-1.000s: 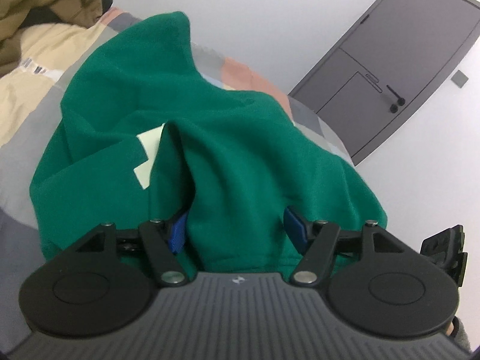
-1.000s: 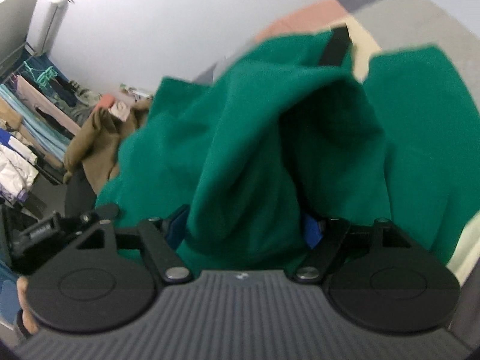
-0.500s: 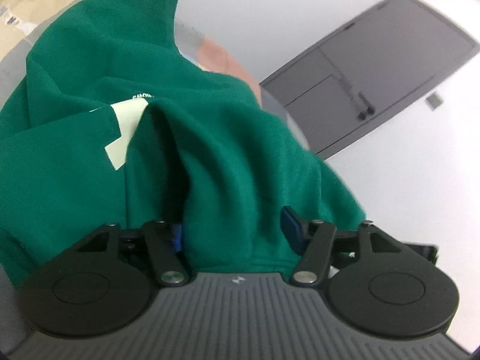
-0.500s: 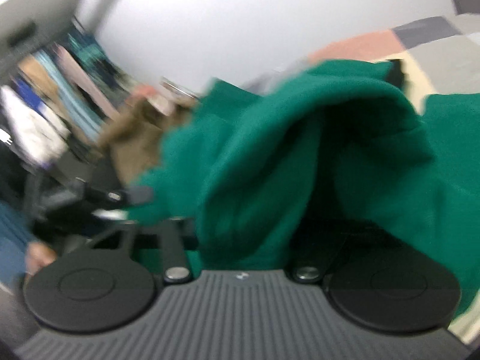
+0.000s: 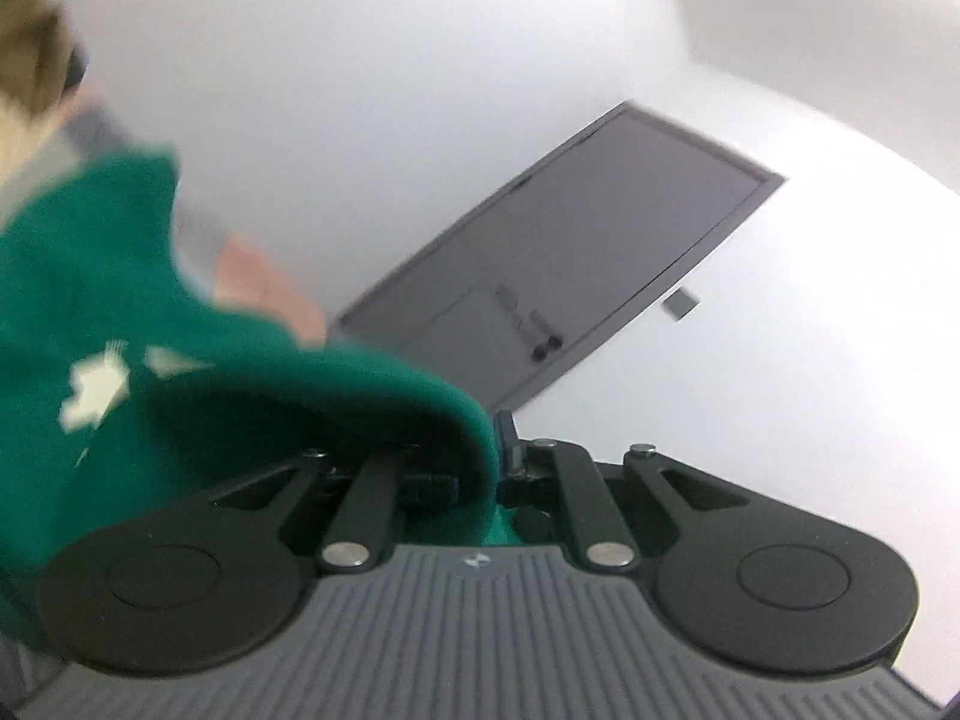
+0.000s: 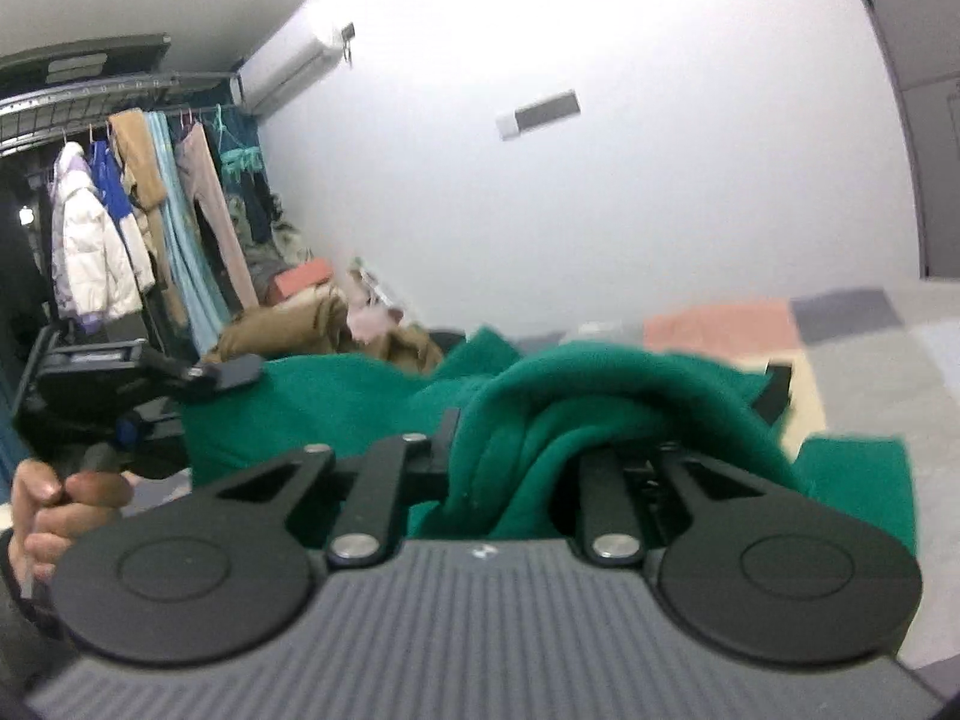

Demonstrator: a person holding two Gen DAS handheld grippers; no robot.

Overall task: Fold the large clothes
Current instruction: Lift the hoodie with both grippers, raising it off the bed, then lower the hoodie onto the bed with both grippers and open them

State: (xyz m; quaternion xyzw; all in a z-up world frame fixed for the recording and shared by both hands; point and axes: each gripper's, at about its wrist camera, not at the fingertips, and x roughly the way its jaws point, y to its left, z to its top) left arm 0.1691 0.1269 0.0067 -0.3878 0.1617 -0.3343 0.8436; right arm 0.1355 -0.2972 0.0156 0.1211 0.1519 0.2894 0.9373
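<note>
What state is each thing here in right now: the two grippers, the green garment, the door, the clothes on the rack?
Left gripper: jaws closing, green fabric pinched between them.
Right gripper: jaws closing, a bunched fold of fabric between them.
Green garment: crumpled, partly lifted off the patchwork bedding.
Door: shut.
Rack clothes: hanging.
Brown garment: heaped, unfolded.
</note>
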